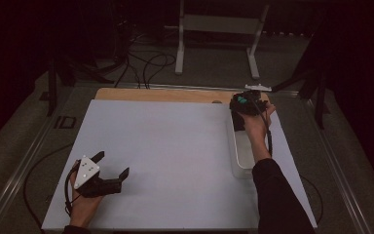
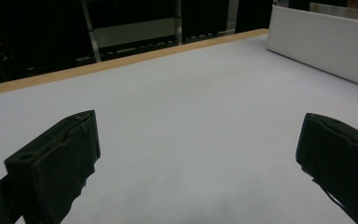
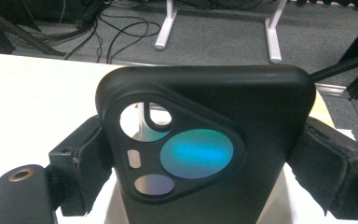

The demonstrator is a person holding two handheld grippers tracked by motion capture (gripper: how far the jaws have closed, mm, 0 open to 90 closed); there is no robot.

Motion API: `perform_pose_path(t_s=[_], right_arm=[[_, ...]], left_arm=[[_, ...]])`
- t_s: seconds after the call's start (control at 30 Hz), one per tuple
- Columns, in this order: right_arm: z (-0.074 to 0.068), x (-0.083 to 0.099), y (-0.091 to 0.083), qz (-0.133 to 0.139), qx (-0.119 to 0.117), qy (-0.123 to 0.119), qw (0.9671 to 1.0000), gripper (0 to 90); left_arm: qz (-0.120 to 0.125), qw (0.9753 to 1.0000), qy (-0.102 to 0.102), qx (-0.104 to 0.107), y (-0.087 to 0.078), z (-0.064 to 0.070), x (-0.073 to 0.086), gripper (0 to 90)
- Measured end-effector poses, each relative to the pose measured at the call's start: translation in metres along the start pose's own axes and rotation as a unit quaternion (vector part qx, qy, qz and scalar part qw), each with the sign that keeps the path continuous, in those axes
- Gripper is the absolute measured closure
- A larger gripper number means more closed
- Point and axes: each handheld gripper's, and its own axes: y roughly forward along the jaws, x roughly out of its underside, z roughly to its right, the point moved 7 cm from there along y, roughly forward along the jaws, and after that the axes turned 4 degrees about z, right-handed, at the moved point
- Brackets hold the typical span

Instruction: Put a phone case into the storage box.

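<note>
A black phone case (image 3: pixel 223 140) with a rounded triangular camera cut-out and a teal lens patch stands upright between my right gripper's (image 3: pixel 205 168) jaws, which press its two side edges. From above, that right gripper (image 1: pixel 246 105) holds the phone case (image 1: pixel 242 101) over the far end of a white tray (image 1: pixel 239 165) at the table's right. At the near left of the white table sheet (image 1: pixel 165 146), my left gripper (image 1: pixel 111 165) rests with its jaws wide apart and nothing between them. Its own view shows bare sheet between the left gripper's (image 2: pixel 200 154) jaws and the white tray (image 2: pixel 321 42) at upper right.
A wooden table edge (image 1: pixel 160 94) runs along the far side of the sheet. Beyond it on the floor stand a white metal frame (image 1: pixel 219 29) and loose cables (image 1: pixel 146 63). Metal rails border the table on both sides.
</note>
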Motion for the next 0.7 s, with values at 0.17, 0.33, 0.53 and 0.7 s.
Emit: perform_pose_path(t_s=[0.17,0.33,0.53,0.7], right_arm=[[0.001,0.001,0.005,-0.017,-0.004,0.016,0.9997,9.1],[-0.001,0.000,0.009,-0.027,0.001,0.022,0.9994,7.6],[0.003,-0.006,0.003,-0.010,-0.001,0.028,0.9996,7.4],[0.003,-0.013,-0.007,0.012,-0.014,0.030,0.9994,7.5]], left_arm=[[0.002,1.0000,-0.003,-0.002,-0.001,-0.001,-0.001,0.3],[0.003,1.0000,-0.004,-0.003,-0.001,-0.002,-0.001,0.3],[0.003,1.0000,-0.003,-0.003,-0.001,-0.002,-0.001,0.3],[0.002,1.0000,-0.003,-0.003,-0.001,-0.002,-0.001,0.3]])
